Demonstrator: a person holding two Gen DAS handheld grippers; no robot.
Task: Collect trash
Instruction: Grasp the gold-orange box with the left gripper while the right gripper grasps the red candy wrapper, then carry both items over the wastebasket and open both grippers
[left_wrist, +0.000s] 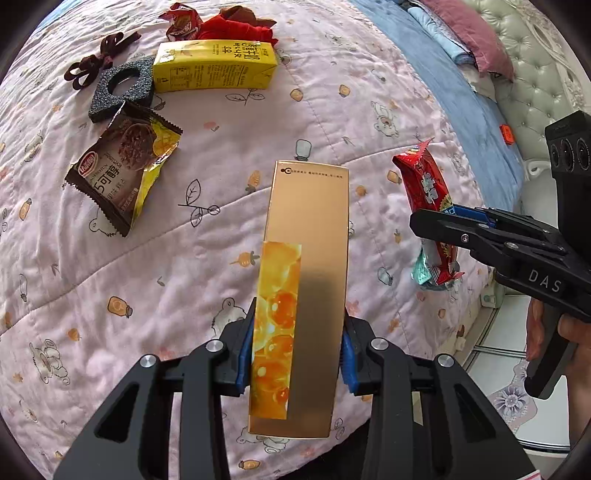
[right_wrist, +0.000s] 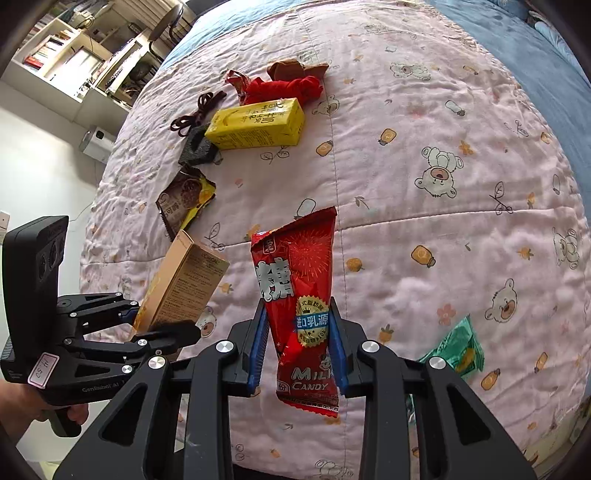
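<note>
Gold card catches the light: a long gold box (left_wrist: 306, 295) with an orange picture panel sits clenched between the blue pads (left_wrist: 245, 354) of the left hand-held gripper (left_wrist: 295, 356), its far end lifted above the pink quilt (left_wrist: 184, 277) and pointing away from the camera. From the right wrist view the same box (right_wrist: 184, 284) shows its printed side, tilted, with the left hand-held gripper (right_wrist: 147, 325) closed on its lower end.

The right hand-held gripper (right_wrist: 297, 347) grasps a red milk candy wrapper (right_wrist: 299, 306), squeezed at its middle between the blue pads (right_wrist: 258, 347); the wrapper stands roughly upright, both ends free. In the left wrist view this wrapper (left_wrist: 424, 184) hangs from the right hand-held gripper (left_wrist: 439, 225) off to the right of the gold box, clear of it.

Further up the quilt the remaining litter lies in a loose group: a brown and yellow chocolate snack packet (left_wrist: 125, 166), a dark grey foam piece (left_wrist: 122, 92) with a hole, touching the packet's top edge, a yellow drink carton (left_wrist: 214, 66) lying on its side just beside the foam, a dark ribbon bow (left_wrist: 99, 59), and crumpled red wrapping (left_wrist: 236, 26) behind the carton. A green packet (right_wrist: 454, 347) rests on the quilt near the right hand-held gripper.
</note>
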